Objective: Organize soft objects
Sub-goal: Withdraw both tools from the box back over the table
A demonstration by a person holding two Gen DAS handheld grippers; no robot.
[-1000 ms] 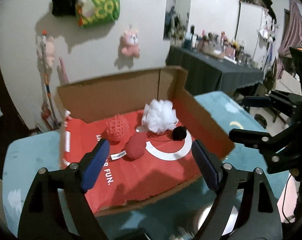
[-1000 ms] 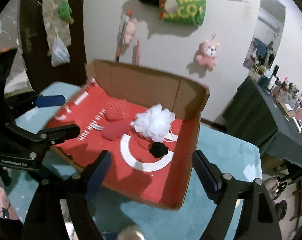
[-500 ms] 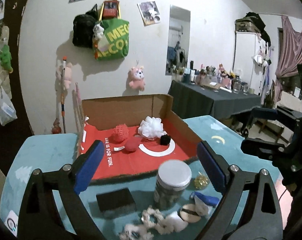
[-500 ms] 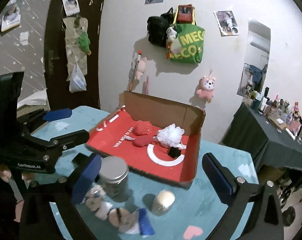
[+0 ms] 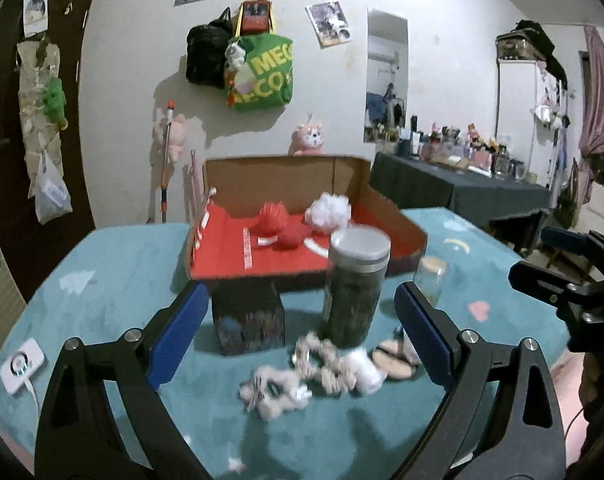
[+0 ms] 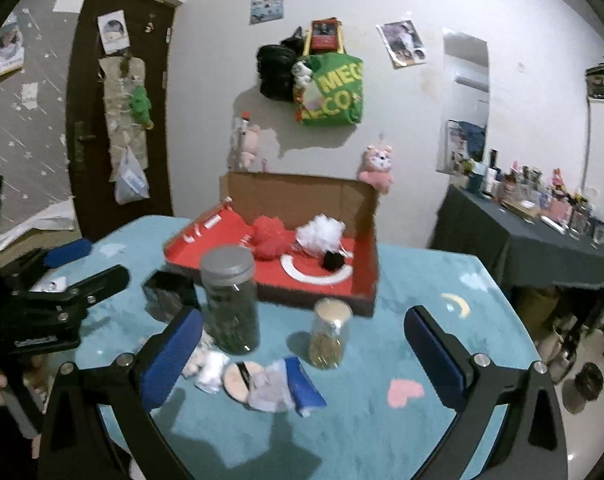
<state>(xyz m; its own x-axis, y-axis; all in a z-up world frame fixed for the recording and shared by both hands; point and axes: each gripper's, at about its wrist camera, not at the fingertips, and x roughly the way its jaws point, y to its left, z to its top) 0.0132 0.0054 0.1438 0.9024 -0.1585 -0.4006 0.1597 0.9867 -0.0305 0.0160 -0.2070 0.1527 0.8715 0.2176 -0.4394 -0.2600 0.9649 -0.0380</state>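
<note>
Two grippers, left (image 5: pixel 298 328) and right (image 6: pixel 302 354), fingers spread wide, empty; both have drawn back from over the box (image 6: pixel 365 240) within the last second. Box at 12 o'clock holds four soft items, including the white puff (image 6: pixel 321 234). Loose soft pieces (image 5: pixel 325 368) lie at 6 o'clock on the bench (image 5: pixel 114 280) before the jar (image 5: pixel 355 284); likely next pickup.

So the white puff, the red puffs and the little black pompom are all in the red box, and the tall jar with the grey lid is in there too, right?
Not quite. The tall jar stands on the teal table, outside and in front of the box, as the right wrist view shows. The white puff, red puffs and black pompom are in the box.
</note>
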